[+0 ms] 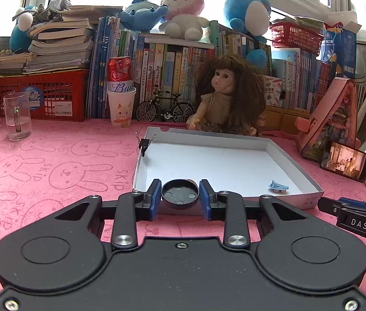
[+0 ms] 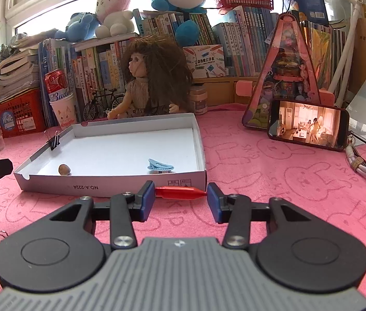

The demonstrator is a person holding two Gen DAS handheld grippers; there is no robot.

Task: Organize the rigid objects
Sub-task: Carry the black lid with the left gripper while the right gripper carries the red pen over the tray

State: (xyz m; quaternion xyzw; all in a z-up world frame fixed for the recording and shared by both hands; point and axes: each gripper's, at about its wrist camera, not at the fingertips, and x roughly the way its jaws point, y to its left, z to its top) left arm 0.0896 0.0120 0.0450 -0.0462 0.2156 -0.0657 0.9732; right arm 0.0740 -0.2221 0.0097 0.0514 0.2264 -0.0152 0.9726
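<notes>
Pink rabbit-print cloth (image 2: 273, 176) covers my bench, with books, plush toys and a doll (image 1: 224, 96) crowded along the back. On it lies the shallow white box lid (image 2: 199, 142) that I am filling.

My left gripper (image 1: 180, 194) has its jaws pinching a round black cap (image 1: 180, 193), held at the near edge of the lid, apparently just above the wall. I judge the step in hand is dropping it inside: I should carry it forward past the near wall before I spread the jaws, and set it low so it does not roll.

My right gripper (image 2: 181, 194) has its jaws spread, with a red clip (image 2: 180, 191) lying on the cloth between the tips, just in front of the lid's near wall. It looks touched at the left tip only; I cannot tell for sure.

Inside the lid a blue hair clip (image 2: 160, 166) and a small brown nut (image 2: 64, 169) sit near the front, well apart, and a black binder clip (image 2: 54, 142) grips the left wall. The middle and rear floor is open. A phone (image 2: 307, 127) stands near on the right.
</notes>
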